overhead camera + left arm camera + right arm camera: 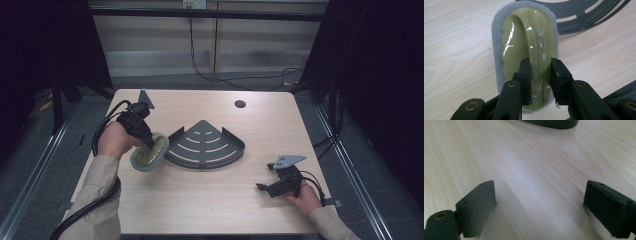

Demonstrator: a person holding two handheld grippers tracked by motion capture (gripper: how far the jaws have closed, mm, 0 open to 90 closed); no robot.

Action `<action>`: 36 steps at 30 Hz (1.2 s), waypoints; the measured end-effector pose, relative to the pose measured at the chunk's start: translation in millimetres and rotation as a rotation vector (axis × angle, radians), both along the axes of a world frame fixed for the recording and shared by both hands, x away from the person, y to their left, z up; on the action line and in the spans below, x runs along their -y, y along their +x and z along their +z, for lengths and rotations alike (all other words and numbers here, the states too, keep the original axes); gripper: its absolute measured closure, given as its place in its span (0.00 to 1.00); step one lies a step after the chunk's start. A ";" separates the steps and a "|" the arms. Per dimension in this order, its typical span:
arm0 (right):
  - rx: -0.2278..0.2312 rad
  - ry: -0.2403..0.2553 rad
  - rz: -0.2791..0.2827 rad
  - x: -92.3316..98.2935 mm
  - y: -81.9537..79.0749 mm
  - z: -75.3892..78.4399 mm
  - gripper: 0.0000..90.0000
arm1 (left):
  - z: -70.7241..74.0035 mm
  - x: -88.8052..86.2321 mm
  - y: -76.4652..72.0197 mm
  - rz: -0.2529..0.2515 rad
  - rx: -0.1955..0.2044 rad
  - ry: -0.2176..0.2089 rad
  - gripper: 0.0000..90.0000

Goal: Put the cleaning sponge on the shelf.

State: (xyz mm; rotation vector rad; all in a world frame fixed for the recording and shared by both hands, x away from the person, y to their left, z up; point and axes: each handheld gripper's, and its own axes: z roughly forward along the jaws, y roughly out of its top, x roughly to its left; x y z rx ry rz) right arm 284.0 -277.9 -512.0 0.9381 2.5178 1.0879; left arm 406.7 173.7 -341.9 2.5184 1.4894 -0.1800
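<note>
Nearest the person, to the right and on the near side of the dark corner rack (205, 145), the right hand-held gripper (261, 187) rests low on the pale wood surface (200, 200) with its jaws spread wide and nothing between them; its own view has bare wood grain ahead and the rack's edge (551, 123) beyond. Just left of the rack, the left hand-held gripper (540, 75) has its jaws closed on the arched handle of the scrubbing pad (529, 50), an olive plastic top with a grey abrasive rim, so the pickup looks done. From above, the scrubbing pad (149, 151) sits tilted beside the rack's left wall, close to it, though whether it touches the rack or has left the surface I cannot tell. Judging by this, the work is at an early to middle stage: the pad is secured, but it has not yet been carried over the rack's slotted floor, and either placing it inside or scrubbing the rack is left to do. Beyond the rack a small round hole (240, 104) marks the far part of the surface
</note>
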 end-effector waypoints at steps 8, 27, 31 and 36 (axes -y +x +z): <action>-0.001 -0.001 0.000 0.1 -0.1 0.1 0.11 | 5.4 7.3 7.2 -0.009 0.008 0.003 0.80; -0.001 -0.001 -0.001 0.0 -0.1 0.1 0.11 | 15.6 38.2 24.1 -0.053 0.035 -0.006 0.80; -0.002 -0.004 -0.004 0.0 -0.4 0.3 0.11 | 14.9 43.1 26.2 -0.052 0.040 -0.008 0.80; 0.000 -0.003 -0.002 0.1 -0.2 0.2 0.11 | 13.9 54.1 30.2 -0.069 0.042 -0.014 0.80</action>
